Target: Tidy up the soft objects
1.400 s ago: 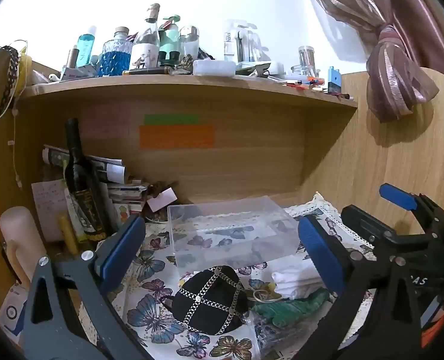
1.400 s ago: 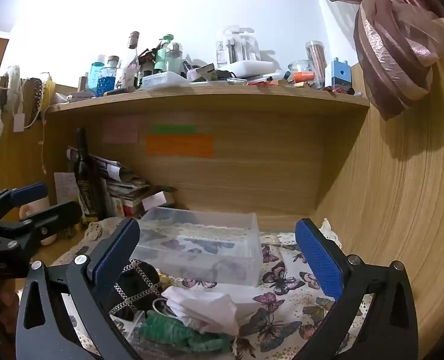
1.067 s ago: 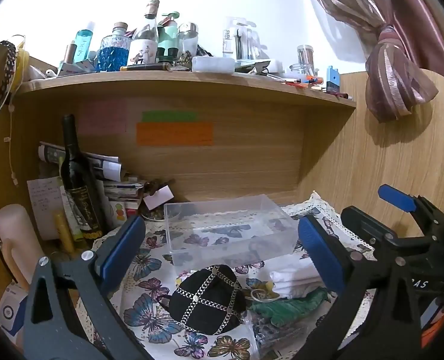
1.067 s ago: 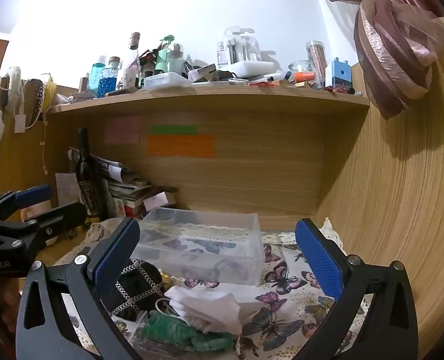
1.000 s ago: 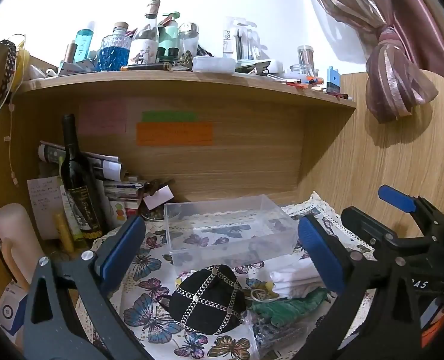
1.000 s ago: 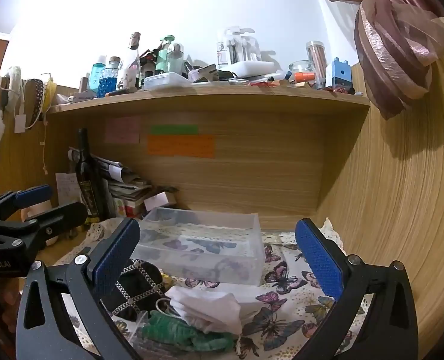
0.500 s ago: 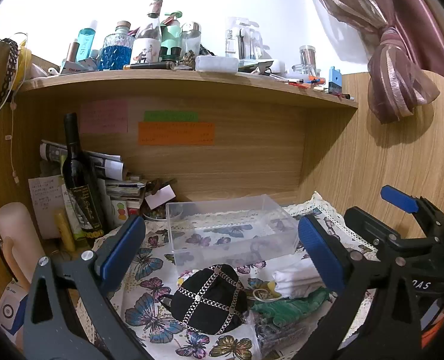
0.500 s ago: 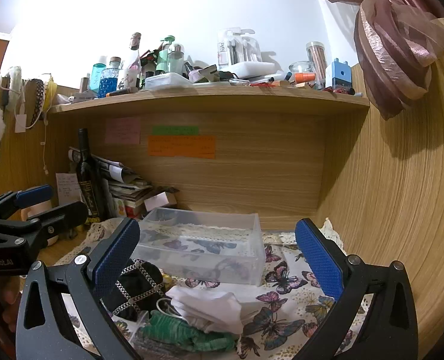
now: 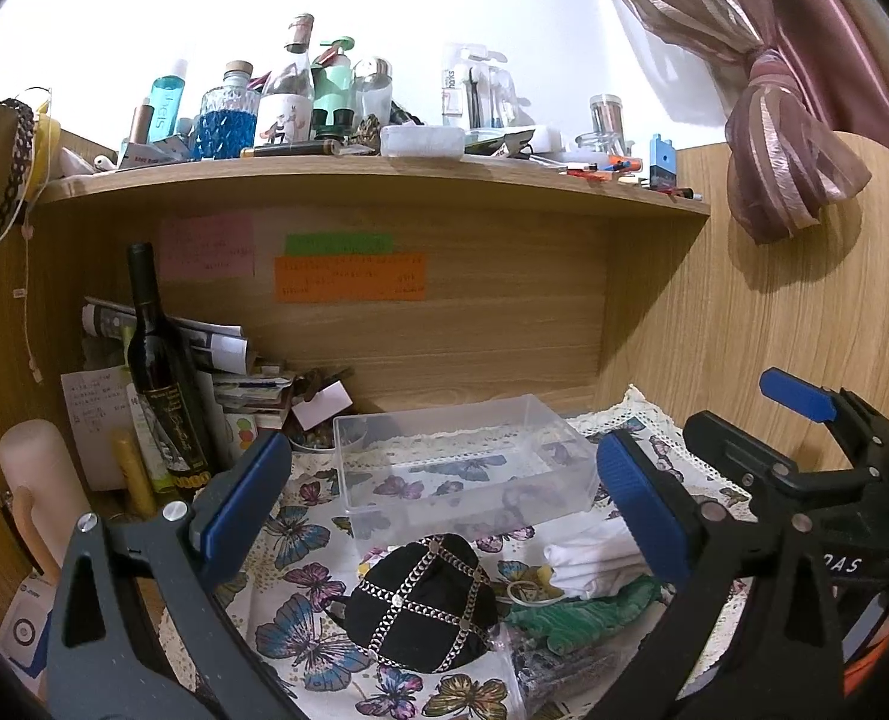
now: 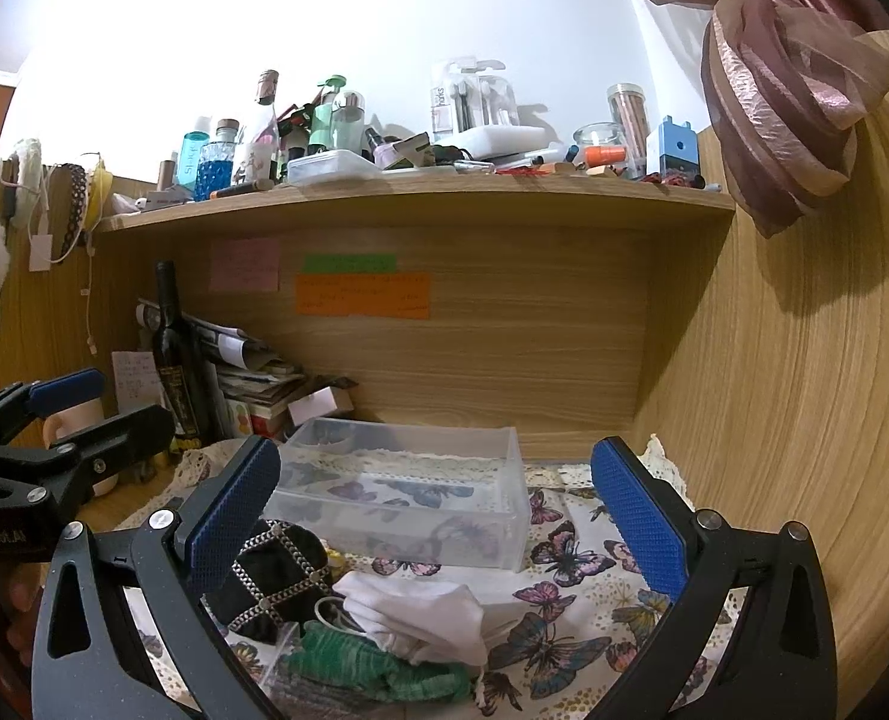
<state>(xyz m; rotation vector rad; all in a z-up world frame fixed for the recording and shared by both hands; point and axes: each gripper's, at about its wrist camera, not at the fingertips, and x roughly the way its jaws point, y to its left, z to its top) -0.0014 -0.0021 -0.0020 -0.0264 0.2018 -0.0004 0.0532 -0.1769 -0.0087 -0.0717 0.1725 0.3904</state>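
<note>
Left gripper (image 9: 438,495): hovering with jaws wide apart, holding nothing.
Right gripper (image 10: 435,507): also gaping, empty.
Soft objects: black chained cap (image 9: 423,603), white cloth (image 10: 420,615), green cloth (image 10: 372,666) lying on butterfly tablecloth (image 10: 564,648), before clear plastic box (image 9: 462,468).

A black chain-trimmed cap (image 9: 422,600), white cloth (image 9: 594,555) and green cloth (image 9: 582,615) were heaped before an empty clear box (image 9: 462,474).

My worktop (image 9: 114,540) is wood, mostly under a butterfly cloth (image 9: 300,594). On the cloth at frame centre I see a clear plastic box (image 9: 462,468); below it lie a black chained cap (image 9: 420,594), a white cloth bundle (image 10: 420,612) and a green knit piece (image 10: 372,669). A wine bottle (image 9: 159,372) stands at left.
</note>
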